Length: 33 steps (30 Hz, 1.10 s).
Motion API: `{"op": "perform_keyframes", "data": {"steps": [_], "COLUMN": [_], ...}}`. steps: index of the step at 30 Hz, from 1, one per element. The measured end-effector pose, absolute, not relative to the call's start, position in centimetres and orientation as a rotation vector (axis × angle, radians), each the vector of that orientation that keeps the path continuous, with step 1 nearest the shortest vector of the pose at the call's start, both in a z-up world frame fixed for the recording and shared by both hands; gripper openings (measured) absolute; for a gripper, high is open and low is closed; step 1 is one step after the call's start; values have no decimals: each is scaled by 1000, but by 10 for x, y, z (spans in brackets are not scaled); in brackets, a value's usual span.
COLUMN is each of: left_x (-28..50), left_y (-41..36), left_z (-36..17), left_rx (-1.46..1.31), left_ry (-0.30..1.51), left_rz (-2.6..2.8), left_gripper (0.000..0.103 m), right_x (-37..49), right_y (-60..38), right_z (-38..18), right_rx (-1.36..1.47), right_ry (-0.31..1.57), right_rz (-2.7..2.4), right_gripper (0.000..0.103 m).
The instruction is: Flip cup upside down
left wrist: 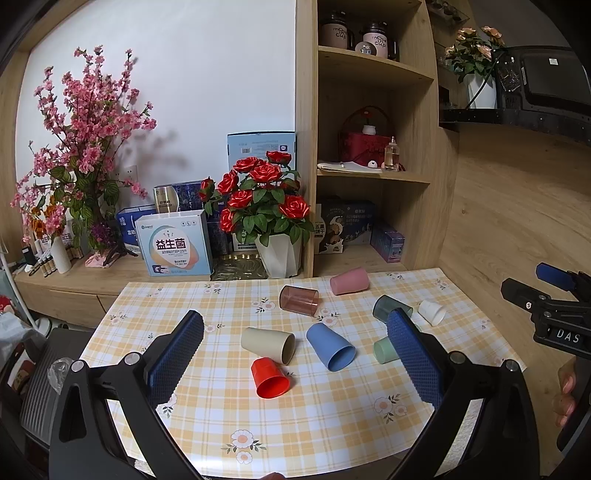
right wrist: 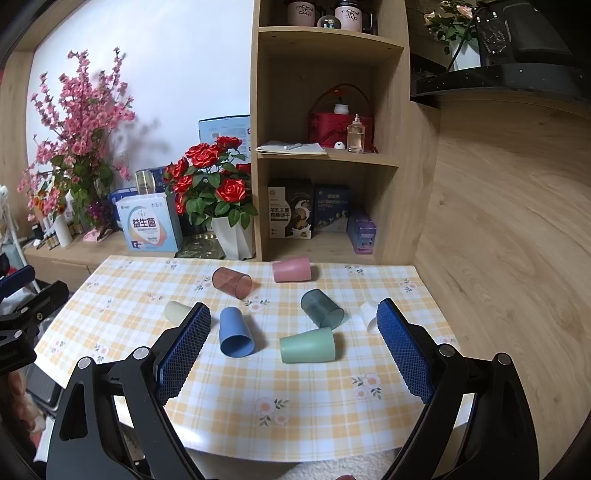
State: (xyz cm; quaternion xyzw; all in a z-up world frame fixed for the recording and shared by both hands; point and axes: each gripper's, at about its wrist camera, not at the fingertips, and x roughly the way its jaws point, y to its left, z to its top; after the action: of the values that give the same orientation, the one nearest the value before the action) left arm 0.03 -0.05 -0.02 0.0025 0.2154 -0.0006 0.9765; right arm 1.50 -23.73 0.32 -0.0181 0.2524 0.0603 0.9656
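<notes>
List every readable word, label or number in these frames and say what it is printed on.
"益生菌": white-and-blue box by the roses.
"mood in cup": two mugs on the top shelf.
"DAS": right gripper's body.
"五黑饼干": dark snack box on the lowest shelf.
Other box print is too small to read.

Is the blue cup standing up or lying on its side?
On its side. The blue cup lies on the checked tablecloth, its open mouth facing the camera.

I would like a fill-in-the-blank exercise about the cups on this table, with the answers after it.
1. Every plastic cup on the checked tablecloth lies on its ____.
2. The opaque blue cup has its open mouth toward the ____.
3. Both the left tongs and the right tongs are ____ and hold nothing.
4. The red plastic cup touches the ____ cup.

Answers: side; camera; open; beige
</notes>
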Motion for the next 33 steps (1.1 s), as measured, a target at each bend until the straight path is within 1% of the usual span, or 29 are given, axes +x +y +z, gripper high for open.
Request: {"op": "perform_keyframes", "data": {"steps": [10, 16, 33], "left_x": [0, -3, -5], "left_y": [0, 0, -3], "left_z": [0, 10, 10], "left_rx": [4, 4, 2], "left_ry": [431, 428, 423], "left_rz": [-2, -1, -3], "left_gripper": [97, 97, 97], "right_x": [15, 13, 12], "right_y": [-245, -244, -246], "right_z": [12, 11, 13], "right_rx": [-34, -33, -28], "right_ry": [500, 500, 495], "right_rz": [112, 112, 112], "right_gripper": [88, 88, 88]}}
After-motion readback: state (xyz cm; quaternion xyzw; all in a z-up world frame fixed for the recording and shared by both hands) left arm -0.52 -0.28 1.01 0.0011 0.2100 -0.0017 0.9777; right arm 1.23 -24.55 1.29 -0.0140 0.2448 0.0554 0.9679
